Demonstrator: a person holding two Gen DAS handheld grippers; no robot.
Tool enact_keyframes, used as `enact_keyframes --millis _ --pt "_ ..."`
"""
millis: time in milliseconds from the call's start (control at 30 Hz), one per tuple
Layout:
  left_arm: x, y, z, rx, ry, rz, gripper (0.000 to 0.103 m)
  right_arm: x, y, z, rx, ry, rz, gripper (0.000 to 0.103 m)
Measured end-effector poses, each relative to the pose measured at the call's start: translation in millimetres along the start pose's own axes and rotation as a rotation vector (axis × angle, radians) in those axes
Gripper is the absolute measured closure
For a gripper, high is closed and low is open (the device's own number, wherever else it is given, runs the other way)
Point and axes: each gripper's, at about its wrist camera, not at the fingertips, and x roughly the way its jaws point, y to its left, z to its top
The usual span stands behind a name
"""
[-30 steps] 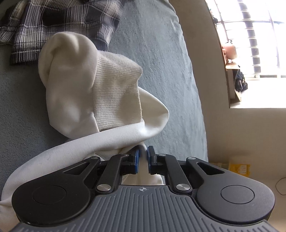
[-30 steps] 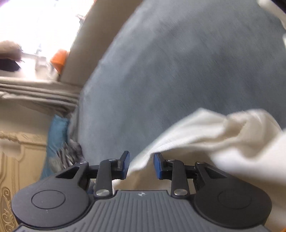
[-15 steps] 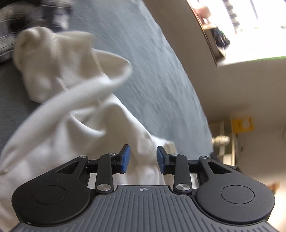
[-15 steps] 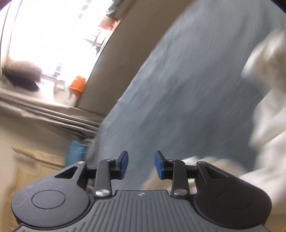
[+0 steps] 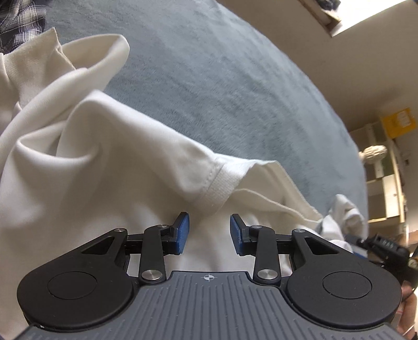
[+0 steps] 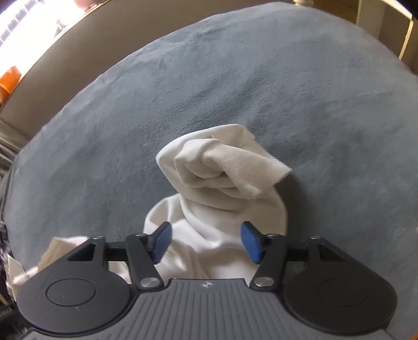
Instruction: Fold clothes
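Left wrist view: left tool [image 5: 209, 230] fingers apart, gripping nothing, over the white garment [image 5: 104, 162] lying crumpled on the blue-grey blanket [image 5: 222, 78], ribbed cuff [image 5: 222, 185] just ahead. Plaid garment [image 5: 18, 23] cut off top-left. Right tool [image 6: 206, 242] also apart, bunched sleeve [image 6: 222, 167] ahead. Not folded; likely re-gripping to spread it. Garment outline hidden.
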Motion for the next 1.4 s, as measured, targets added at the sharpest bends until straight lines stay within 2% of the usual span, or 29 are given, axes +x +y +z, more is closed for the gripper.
enact_keyframes --millis 100,167,233,300,367,400,433,467,500,533,600,733,767,800,833,900,1000,1200,1267,1400 --pt "4 -4 -2 0.002 0.001 0.030 0.070 23 3 5 0.010 0.085 0.001 0.027" --pt "6 -6 -4 0.003 0.001 0.049 0.070 26 12 7 0.003 0.104 -0.015 0.027" --pt "9 -9 -6 0.004 0.002 0.069 0.070 28 28 8 -0.069 0.106 -0.033 0.024" --pt "12 -11 -7 0.006 0.003 0.089 0.070 38 42 6 -0.150 0.137 -0.052 0.009" --pt "14 -14 -9 0.007 0.003 0.109 0.070 57 52 1 -0.237 0.188 -0.097 0.009" --pt "15 -15 -10 0.007 0.004 0.119 0.070 61 54 -4 -0.287 0.172 -0.131 0.013" --pt "17 -16 -11 0.008 0.004 0.129 0.070 64 56 -9 -0.333 0.155 -0.164 0.024" --pt "18 -16 -10 0.002 0.003 0.132 0.070 57 54 -13 -0.337 0.109 -0.169 0.050" --pt "18 -15 -9 -0.009 0.002 0.129 0.070 47 49 -15 -0.327 0.069 -0.171 0.081" --pt "18 -13 -8 -0.020 0.003 0.126 0.070 37 43 -17 -0.314 0.029 -0.171 0.083" --pt "19 -11 -6 -0.030 0.005 0.121 0.070 11 22 -20 -0.211 -0.042 -0.128 0.085" --pt "20 -7 -3 -0.046 0.008 0.103 0.070 -38 -23 -40 -0.028 -0.207 -0.107 0.083" --pt "20 -7 -3 -0.051 0.009 0.103 0.070 -38 -33 -46 0.020 -0.207 -0.095 0.074" --pt "20 -7 -3 -0.055 0.009 0.103 0.070 -34 -45 -49 0.066 -0.188 -0.086 0.058" --pt "20 -7 -3 -0.056 0.010 0.102 0.070 -29 -53 -52 0.097 -0.161 -0.088 0.052" --pt "20 -8 -2 -0.055 0.012 0.101 0.070 -20 -69 -56 0.159 -0.110 -0.092 0.048" --pt "20 -7 -1 -0.052 0.017 0.091 0.070 -36 -76 -59 0.207 -0.202 -0.044 0.046" --pt "16 1 0 -0.086 0.013 0.055 0.070 -89 -65 -58 0.240 -0.523 -0.134 0.045" --pt "15 1 -1 -0.083 0.013 0.052 0.069 -96 -51 -52 0.190 -0.590 -0.120 0.045" --pt "7 -3 -2 -0.022 0.013 0.060 0.069 -99 -11 -41 0.001 -0.653 -0.093 0.045"
